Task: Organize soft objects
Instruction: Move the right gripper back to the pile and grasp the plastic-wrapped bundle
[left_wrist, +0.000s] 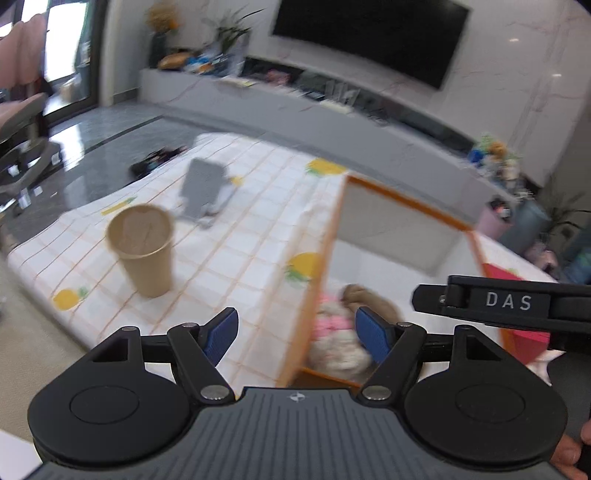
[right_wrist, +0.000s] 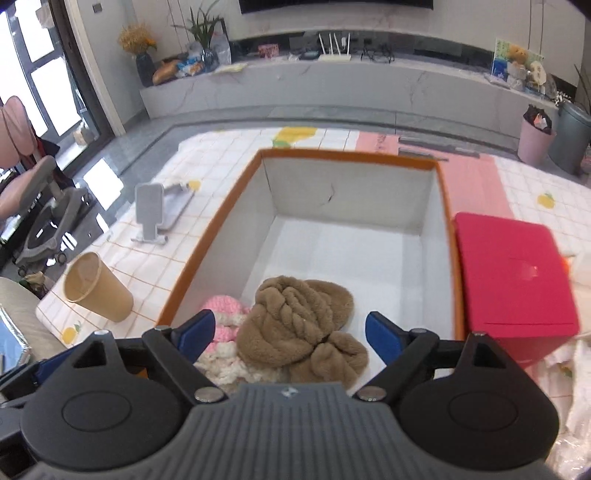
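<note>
An orange-rimmed white box (right_wrist: 436, 164) stands open on the checked mat. In its near corner lies a brown fleecy knit piece (right_wrist: 295, 325) on top of a pink and cream knit piece (right_wrist: 221, 306). My right gripper (right_wrist: 286, 336) hangs above them, open, its blue pads clear of the brown fabric. In the left wrist view the same box (left_wrist: 332, 229) sits to the right, with the soft pieces (left_wrist: 336, 332) blurred inside. My left gripper (left_wrist: 295, 332) is open over the box's near-left wall, holding nothing. The right gripper's black body (left_wrist: 509, 302) shows at the right edge.
A brown paper cup (right_wrist: 96, 288) stands left of the box, and a grey phone stand (right_wrist: 149, 212) sits beyond it. A red box (right_wrist: 513, 273) lies right of the orange one. White fabric (right_wrist: 576, 398) is bunched at the far right. A long TV cabinet (right_wrist: 332, 85) lines the back wall.
</note>
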